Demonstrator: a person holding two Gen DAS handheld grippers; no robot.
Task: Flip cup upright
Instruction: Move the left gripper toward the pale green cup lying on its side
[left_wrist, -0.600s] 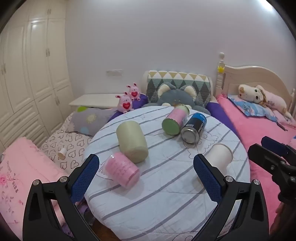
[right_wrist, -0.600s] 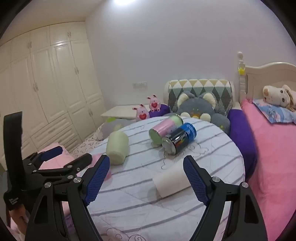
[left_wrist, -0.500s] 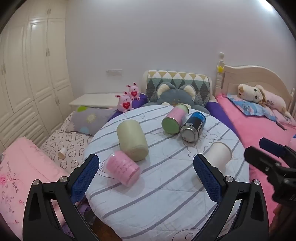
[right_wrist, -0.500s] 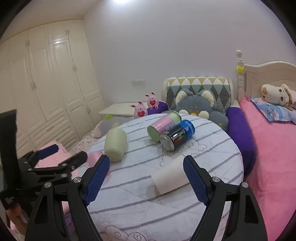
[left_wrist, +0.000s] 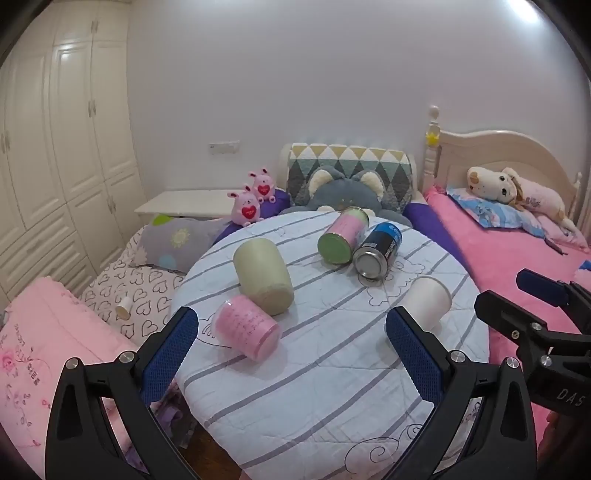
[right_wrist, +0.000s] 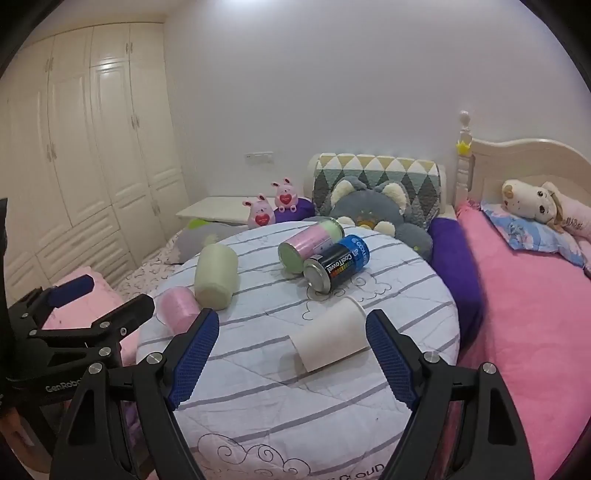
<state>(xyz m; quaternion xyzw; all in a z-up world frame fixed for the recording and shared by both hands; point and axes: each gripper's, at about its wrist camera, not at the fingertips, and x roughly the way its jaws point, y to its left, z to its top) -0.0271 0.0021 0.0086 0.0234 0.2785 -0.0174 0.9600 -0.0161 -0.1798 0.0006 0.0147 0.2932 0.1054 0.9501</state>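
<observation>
Three cups lie on their sides on a round table (left_wrist: 332, 387) with a striped cloth: a white paper cup (left_wrist: 428, 299) (right_wrist: 328, 339) at the right, a pale green cup (left_wrist: 264, 275) (right_wrist: 216, 275) and a pink cup (left_wrist: 245, 328) (right_wrist: 177, 306) at the left. My left gripper (left_wrist: 291, 354) is open and empty, above the table's near left edge, just behind the pink cup. My right gripper (right_wrist: 291, 354) is open and empty, with the white cup lying between and just beyond its fingertips. Each gripper shows in the other's view: the right one (left_wrist: 535, 317), the left one (right_wrist: 85, 310).
Two cans lie on their sides at the table's far side: a pink-and-green one (left_wrist: 341, 236) (right_wrist: 308, 243) and a black-and-blue one (left_wrist: 376, 249) (right_wrist: 336, 264). Beds with pink covers, plush toys and pillows surround the table. A white wardrobe (left_wrist: 55, 147) stands at the left.
Both grippers have drifted slightly; the right one has moved a little closer to the white cup. All cups and cans lie where they were.
</observation>
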